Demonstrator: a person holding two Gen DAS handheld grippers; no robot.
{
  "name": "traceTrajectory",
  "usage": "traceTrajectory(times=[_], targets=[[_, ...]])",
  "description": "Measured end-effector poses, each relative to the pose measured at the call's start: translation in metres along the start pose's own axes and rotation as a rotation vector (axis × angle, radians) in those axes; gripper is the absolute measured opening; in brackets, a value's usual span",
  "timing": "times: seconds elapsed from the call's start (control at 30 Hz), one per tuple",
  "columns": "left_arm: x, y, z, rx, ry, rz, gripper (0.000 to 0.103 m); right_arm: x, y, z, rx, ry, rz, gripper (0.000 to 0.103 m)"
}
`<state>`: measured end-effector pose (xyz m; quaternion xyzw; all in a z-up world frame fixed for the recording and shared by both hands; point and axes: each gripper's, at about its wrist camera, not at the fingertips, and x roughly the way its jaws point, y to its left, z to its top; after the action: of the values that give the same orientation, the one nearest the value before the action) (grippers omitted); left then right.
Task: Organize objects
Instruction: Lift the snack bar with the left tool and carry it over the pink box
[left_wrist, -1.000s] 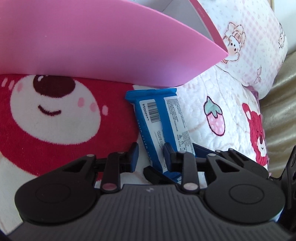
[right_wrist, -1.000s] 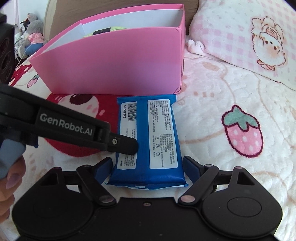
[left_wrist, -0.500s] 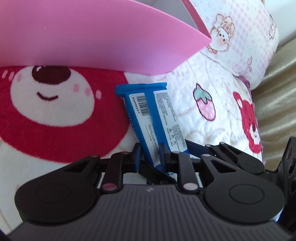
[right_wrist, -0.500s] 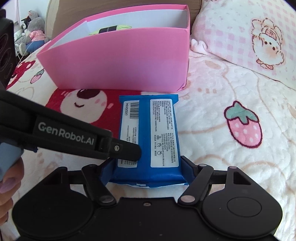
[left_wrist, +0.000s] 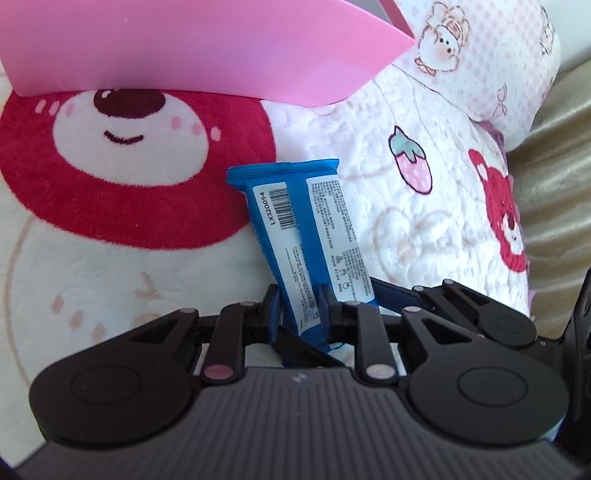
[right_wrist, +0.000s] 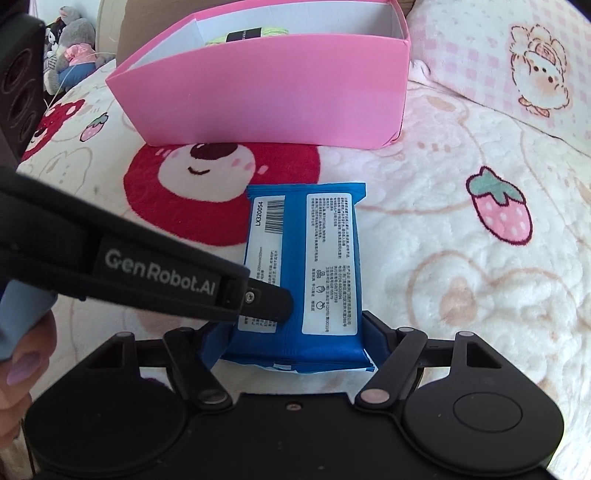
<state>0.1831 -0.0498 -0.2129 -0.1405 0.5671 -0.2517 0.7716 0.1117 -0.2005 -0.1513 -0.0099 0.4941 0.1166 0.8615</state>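
Note:
A blue wipes packet (right_wrist: 325, 258) with white printed labels is held just above the bedspread, in front of the pink box (right_wrist: 273, 85). My right gripper (right_wrist: 291, 338) clamps its near end across the width, a blue pad pressed on each side. My left gripper (right_wrist: 273, 301) comes in from the left and pinches the packet's left edge. In the left wrist view that gripper (left_wrist: 299, 306) is shut on the packet (left_wrist: 310, 229) near its lower end. The pink box (left_wrist: 184, 48) fills the top of that view.
The box holds a yellow-green item with a black band (right_wrist: 240, 35). A pink checked pillow (right_wrist: 517, 55) lies at the right. Plush toys (right_wrist: 70, 44) and a dark speaker (right_wrist: 18, 92) stand at the far left. A hand (right_wrist: 22, 354) holds the left gripper.
Both grippers have closed on the packet and drawn it back from the pink box, which now looks farther off. More of the red bear print shows in front of the box.

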Motion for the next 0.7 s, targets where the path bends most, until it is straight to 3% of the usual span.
traceTrajectory(times=[0.7], targets=[[-0.034, -0.02, -0.016, 0.094, -0.03, 0.039, 0.021, -0.032, 0.016, -0.014, 0.021, -0.058, 0.017, 0.077]])
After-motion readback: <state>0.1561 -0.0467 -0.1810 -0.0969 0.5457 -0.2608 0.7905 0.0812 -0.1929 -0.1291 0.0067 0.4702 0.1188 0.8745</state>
